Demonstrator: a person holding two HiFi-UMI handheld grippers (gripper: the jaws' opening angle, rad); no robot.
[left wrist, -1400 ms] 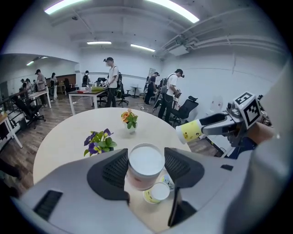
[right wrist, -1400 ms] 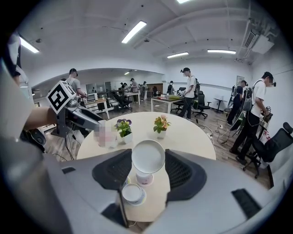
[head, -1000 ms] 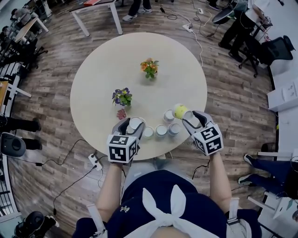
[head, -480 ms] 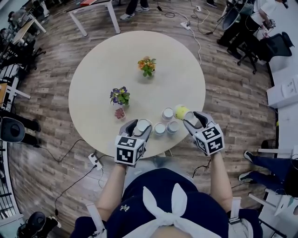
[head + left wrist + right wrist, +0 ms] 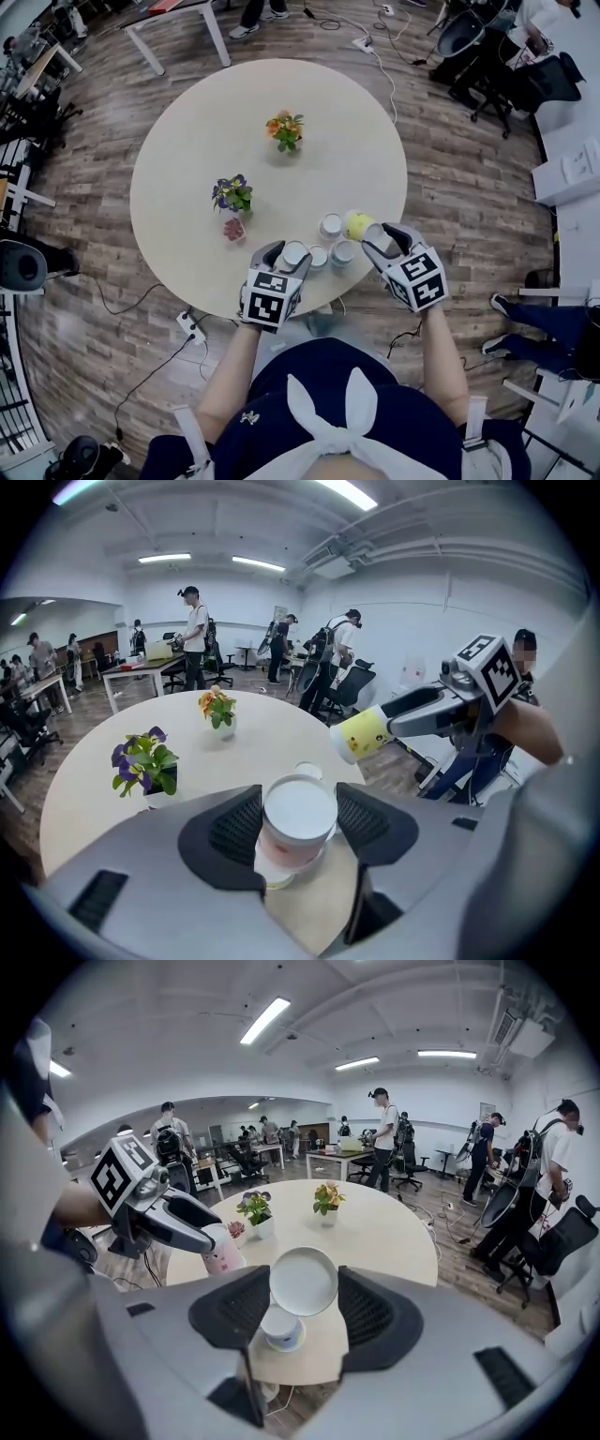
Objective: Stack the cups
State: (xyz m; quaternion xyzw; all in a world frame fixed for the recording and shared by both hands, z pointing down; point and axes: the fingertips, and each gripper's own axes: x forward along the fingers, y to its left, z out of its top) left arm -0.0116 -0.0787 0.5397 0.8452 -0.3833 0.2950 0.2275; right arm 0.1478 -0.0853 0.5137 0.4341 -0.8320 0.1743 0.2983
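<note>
We find no words, numbers or brand names that can be read. The marker cube [image 5: 273, 302] of the left gripper [image 5: 287, 253] and that of the right gripper [image 5: 382, 236] carry only black-and-white square patterns. The yellow cup [image 5: 364, 735] bears small printed figures, the pink cup [image 5: 223, 1255] a reddish mark, both too blurred to read.

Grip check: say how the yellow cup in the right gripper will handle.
The yellow cup looks like thin paper: probably light, and crushable in the right gripper. Held tilted sideways, its tapered round wall would likely roll if dropped.
</note>
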